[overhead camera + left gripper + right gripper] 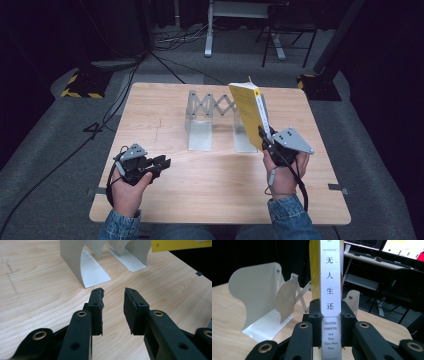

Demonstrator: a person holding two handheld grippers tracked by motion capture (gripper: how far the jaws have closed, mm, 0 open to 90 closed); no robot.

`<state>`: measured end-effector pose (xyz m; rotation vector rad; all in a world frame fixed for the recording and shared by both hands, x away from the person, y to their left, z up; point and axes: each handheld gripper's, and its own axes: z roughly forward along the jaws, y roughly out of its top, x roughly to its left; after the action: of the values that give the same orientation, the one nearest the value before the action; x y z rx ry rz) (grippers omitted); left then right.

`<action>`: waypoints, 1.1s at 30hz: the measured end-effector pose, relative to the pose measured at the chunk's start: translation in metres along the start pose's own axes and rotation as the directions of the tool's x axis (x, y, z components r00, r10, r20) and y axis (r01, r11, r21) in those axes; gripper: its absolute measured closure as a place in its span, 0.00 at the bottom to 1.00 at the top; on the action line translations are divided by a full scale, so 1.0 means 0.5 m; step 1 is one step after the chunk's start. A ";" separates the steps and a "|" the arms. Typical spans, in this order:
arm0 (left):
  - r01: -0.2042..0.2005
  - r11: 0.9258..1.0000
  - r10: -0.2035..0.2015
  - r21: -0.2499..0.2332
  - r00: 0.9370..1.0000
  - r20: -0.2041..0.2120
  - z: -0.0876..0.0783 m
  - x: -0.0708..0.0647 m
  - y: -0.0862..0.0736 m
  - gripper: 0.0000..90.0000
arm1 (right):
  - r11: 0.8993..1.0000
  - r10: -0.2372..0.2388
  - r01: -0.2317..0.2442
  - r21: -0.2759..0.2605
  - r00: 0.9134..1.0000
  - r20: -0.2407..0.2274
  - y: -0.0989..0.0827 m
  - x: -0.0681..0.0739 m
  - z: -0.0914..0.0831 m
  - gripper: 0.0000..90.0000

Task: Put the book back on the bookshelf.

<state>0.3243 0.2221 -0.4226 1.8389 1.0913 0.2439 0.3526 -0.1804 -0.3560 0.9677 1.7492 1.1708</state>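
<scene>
A yellow book (248, 113) is clamped by its white spine in the right hand-held gripper (265, 137), just beside the metal book rack (200, 120), its long axis tilted up and away. The left hand-held gripper (164, 162) is held apart, empty, above the tabletop (210, 185).

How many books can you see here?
1. A yellow book with a white spine, held upright in the right gripper by its spine, beside the metal book rack. None seems hidden.
</scene>
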 end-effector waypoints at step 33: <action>0.058 0.998 -0.060 -0.032 0.995 -0.080 -0.062 0.031 -0.037 0.76 | 0.985 0.168 -0.165 -0.058 0.985 0.049 -0.030 0.002 0.159 0.85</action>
<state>0.3049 0.2561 -0.4252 1.7805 1.1899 0.3004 0.4222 -0.1574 -0.3905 1.1198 1.6106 1.2784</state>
